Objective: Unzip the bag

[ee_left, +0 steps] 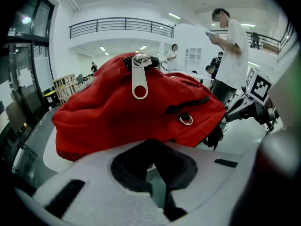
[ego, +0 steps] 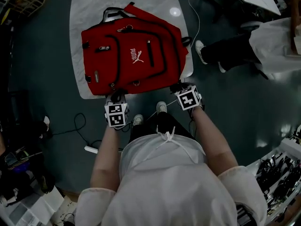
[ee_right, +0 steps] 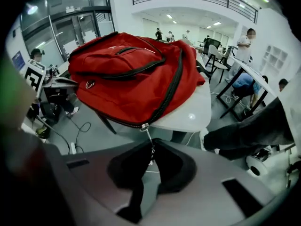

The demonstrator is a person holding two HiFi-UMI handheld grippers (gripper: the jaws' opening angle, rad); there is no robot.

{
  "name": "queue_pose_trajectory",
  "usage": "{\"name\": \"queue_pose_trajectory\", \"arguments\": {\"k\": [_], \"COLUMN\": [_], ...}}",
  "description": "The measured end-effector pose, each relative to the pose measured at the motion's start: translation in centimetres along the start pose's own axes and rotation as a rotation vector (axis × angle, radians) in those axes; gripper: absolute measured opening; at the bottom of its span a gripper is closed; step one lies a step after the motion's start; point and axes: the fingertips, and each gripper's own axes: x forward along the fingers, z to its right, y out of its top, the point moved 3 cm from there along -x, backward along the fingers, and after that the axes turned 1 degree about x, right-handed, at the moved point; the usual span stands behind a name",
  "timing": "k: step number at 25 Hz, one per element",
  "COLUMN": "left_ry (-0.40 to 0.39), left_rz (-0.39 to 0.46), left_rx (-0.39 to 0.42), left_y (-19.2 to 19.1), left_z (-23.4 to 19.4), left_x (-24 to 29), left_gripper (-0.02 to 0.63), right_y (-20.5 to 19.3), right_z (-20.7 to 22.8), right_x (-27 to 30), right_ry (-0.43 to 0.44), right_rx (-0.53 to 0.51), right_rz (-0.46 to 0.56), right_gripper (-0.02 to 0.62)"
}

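Observation:
A red backpack point(ego: 134, 55) lies flat on a white marble table point(ego: 89, 8). My right gripper point(ego: 181, 87) is at the bag's near right corner. In the right gripper view its jaws point(ee_right: 151, 147) are shut on the thin metal zipper pull point(ee_right: 147, 134), which hangs from the slider point(ee_right: 142, 125) on the black zip line. My left gripper point(ego: 116, 98) rests at the bag's near edge. In the left gripper view it point(ee_left: 153, 147) looks shut just below the red fabric point(ee_left: 117, 107). I cannot make out any cloth between the pads. A silver pull point(ee_left: 139, 81) dangles on top of the bag.
Someone's dark-trousered legs point(ego: 225, 51) stand close to the table's right edge. Cables point(ego: 77, 124) trail on the floor at the left. Cluttered benches fill the lower corners. A person in white point(ee_left: 233, 55) stands beyond the bag.

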Motion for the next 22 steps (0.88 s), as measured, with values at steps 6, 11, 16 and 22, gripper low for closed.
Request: {"name": "queue_pose_trajectory", "arguments": {"k": [6, 11, 16, 22], "left_ry": [0.014, 0.038, 0.045, 0.096], "left_rz": [-0.029, -0.035, -0.051, -0.14], "left_rx": [-0.013, -0.029, -0.043, -0.207], "left_y": [0.2, 0.2, 0.3, 0.7], "left_z": [0.0, 0.1, 0.0, 0.2], "left_x": [0.0, 0.1, 0.2, -0.7], "left_gripper": [0.02, 0.02, 0.02, 0.02], "right_y": [0.6, 0.4, 1.8, 2.2], "right_z": [2.5, 3.8, 3.1, 2.9], "right_x": [-0.3, 0.0, -0.6, -3.1], "right_ry": [-0.002, 0.022, 0.004, 0.001], "right_rx": [-0.007, 0.047, -0.02, -0.036], "right_rz": [0.008, -0.001, 0.029, 0.033], "right_gripper": [0.037, 0.035, 0.037, 0.149]}}
